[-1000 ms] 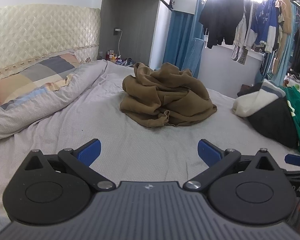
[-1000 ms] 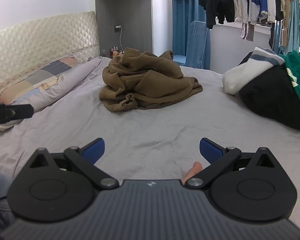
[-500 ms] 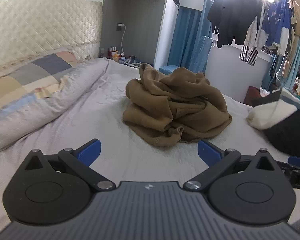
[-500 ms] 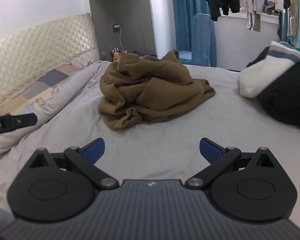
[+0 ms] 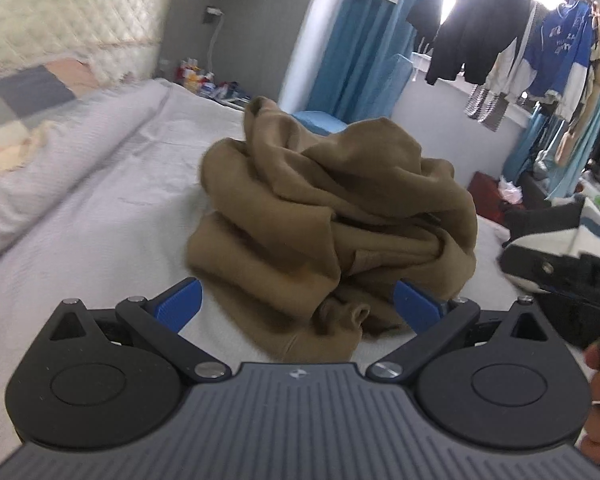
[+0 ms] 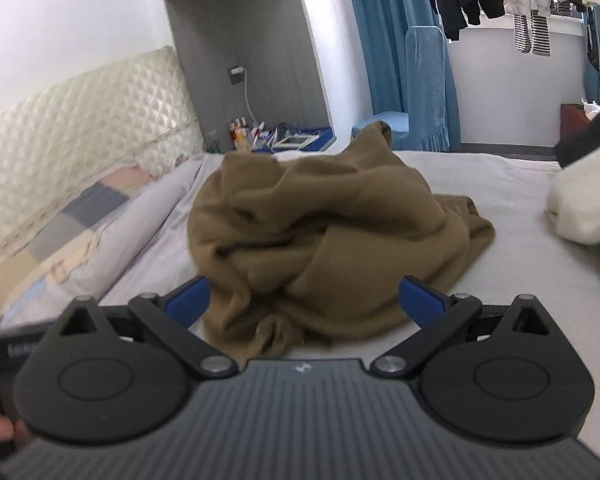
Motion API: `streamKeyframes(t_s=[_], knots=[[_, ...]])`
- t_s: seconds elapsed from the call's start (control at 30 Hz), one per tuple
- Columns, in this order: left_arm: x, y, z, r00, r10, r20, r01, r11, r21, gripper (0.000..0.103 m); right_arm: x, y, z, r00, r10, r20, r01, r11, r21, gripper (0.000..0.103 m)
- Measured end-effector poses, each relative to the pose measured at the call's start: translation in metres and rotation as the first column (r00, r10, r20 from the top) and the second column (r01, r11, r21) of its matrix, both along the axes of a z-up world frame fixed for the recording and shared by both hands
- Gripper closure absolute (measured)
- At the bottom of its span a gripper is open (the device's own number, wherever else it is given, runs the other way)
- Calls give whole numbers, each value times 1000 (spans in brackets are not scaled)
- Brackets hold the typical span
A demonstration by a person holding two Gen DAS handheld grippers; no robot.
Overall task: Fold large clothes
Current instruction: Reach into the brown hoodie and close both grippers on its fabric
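Observation:
A crumpled brown garment (image 5: 332, 216) lies in a heap on the light grey bed sheet (image 5: 100, 216); the right wrist view shows the same garment (image 6: 332, 232) from the other side. My left gripper (image 5: 298, 306) is open, its blue fingertips (image 5: 178, 304) straddling the heap's near edge. My right gripper (image 6: 306, 302) is open too, with the near folds of the garment between its blue fingertips (image 6: 422, 300). Neither holds cloth. The right gripper's body (image 5: 560, 272) shows at the left view's right edge.
A patchwork pillow and rolled quilt (image 5: 40, 148) lie along the left by a quilted headboard (image 6: 80, 128). A black and white pile of clothes (image 6: 588, 204) sits on the bed's right. Hung clothes (image 5: 500, 40) and a blue curtain (image 6: 384, 40) stand behind.
Both grippers have moved forward to the brown garment, which now fills the space between their fingertips. Both stay open.

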State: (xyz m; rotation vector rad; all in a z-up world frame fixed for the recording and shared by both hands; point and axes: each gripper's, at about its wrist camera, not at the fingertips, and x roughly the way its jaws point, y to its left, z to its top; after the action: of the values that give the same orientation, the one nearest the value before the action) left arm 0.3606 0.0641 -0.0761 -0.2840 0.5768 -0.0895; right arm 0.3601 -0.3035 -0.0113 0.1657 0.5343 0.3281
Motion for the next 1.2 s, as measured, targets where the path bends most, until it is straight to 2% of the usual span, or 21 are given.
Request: streamKeyframes(t_s=[0.17,0.27,0.37,0.4,0.5,0.57,0.63,0.67,0.73,0.83,0.93,1.2], knots=[[57,0,-26,999,-36,31,39,995,-93,3,55,10,-15,1000,-18,-14,19,1000,16,8],[88,-1,-38,998,-33,51,40,990,-138,12,79,14,-20,1000,-14,-15,15,998,68,9],[121,0,-53,999,-23,38,30,983,-182,27,102,16,-26,1000,-3,-31,8,987,159,18],[130,0,-56,999,-22,30,27,981,-192,36,108,17,-28,999,-3,-42,11,981,192,23],[150,-1,-61,1000,-11,25,16,981,-196,46,125,17,-31,998,5,-60,13,954,300,35],[149,0,-59,999,-1,35,7,984,-176,52,134,17,-31,998,4,-62,18,935,353,48],[148,0,-56,999,12,33,-6,985,-174,62,141,19,-30,997,3,-75,26,924,381,76],[147,0,-55,999,19,28,-14,985,-174,65,142,20,-29,996,-6,-89,40,920,390,77],[141,3,-52,999,30,19,-27,984,-176,72,142,18,-24,995,-7,-100,48,909,415,88],[126,12,-47,998,59,10,-56,976,-212,79,130,17,-14,997,7,-78,23,927,375,91],[103,21,-35,997,82,13,-78,974,-215,82,107,8,-3,998,25,-50,-6,936,353,91],[17,40,2,993,115,33,-106,972,-211,84,31,-20,39,998,57,39,-67,945,321,92]])
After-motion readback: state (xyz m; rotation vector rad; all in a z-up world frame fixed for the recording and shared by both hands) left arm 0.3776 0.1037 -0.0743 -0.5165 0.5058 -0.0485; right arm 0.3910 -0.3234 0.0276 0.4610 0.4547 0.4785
